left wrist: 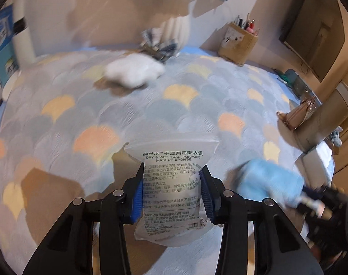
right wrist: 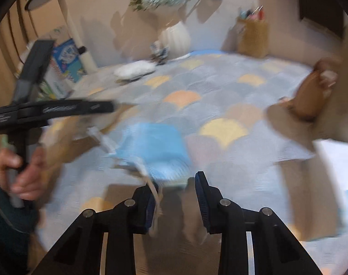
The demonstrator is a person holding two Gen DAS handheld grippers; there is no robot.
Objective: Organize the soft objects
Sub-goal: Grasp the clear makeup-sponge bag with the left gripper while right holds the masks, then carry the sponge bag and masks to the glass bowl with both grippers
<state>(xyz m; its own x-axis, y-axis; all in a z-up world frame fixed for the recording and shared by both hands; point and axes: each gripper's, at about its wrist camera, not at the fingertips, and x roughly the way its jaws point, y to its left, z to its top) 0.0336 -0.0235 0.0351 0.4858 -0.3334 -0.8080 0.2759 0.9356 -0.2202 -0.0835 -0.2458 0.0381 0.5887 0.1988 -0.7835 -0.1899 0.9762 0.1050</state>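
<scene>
My left gripper (left wrist: 174,167) is shut on a clear plastic bag (left wrist: 171,153) printed "makeup sponge", its blue pads squeezing the bag's middle and holding it upright above the patterned tablecloth (left wrist: 174,96). A light blue soft cloth piece (right wrist: 155,146) with white cords lies just ahead of my right gripper (right wrist: 175,180). The right jaws stand apart, the cloth's near edge sits at their tips, and one white cord drapes along the left finger (right wrist: 151,204). The left wrist view shows that blue cloth (left wrist: 270,183) at the tip of the right gripper (left wrist: 311,198), blurred.
A white fluffy item (left wrist: 133,71) lies at the far side near a white vase (right wrist: 174,39) of flowers. A pen holder box (left wrist: 238,43) stands back right and a brown handbag (left wrist: 297,112) at the right edge. A hand (right wrist: 25,171) holds the left gripper's handle.
</scene>
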